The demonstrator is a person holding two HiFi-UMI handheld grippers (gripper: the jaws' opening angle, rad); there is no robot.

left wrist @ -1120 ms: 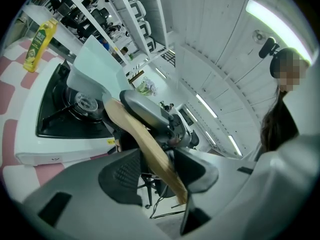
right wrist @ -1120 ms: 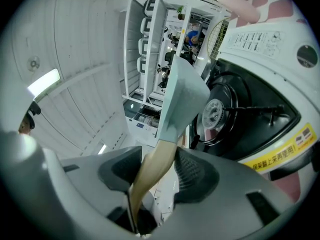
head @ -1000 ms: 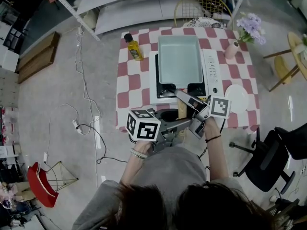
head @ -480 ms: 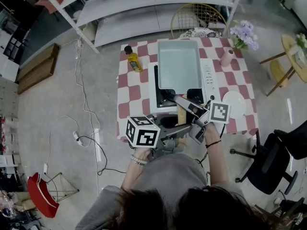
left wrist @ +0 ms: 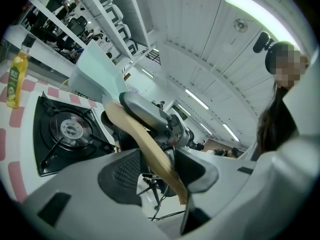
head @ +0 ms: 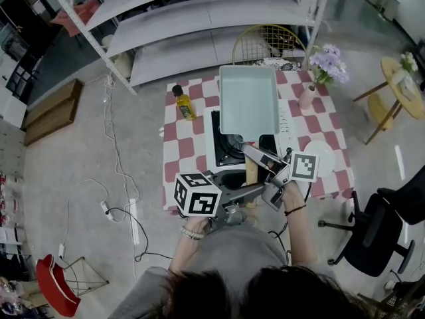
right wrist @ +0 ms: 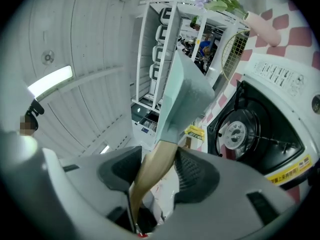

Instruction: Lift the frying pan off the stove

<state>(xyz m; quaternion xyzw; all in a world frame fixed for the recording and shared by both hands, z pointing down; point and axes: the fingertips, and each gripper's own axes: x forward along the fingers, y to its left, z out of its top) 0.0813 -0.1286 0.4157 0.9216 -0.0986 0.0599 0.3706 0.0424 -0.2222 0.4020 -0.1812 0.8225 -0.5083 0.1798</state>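
Note:
A pale green rectangular frying pan with a wooden handle hangs tilted above the white table-top stove, whose black burner is uncovered. My left gripper is shut on the near end of the handle. My right gripper is shut on it a little nearer the pan. In the left gripper view the handle runs between the pads, with the pan above the burner. In the right gripper view the handle sits between the pads, under the pan.
The stove stands on a red-and-white checked table. An oil bottle is at its left, a vase of flowers and a white plate at its right. A wire chair stands behind, a black office chair at the right.
Both grippers have risen with the handle. The pan has come up off the stove and away toward the far side, uncovering the burner.

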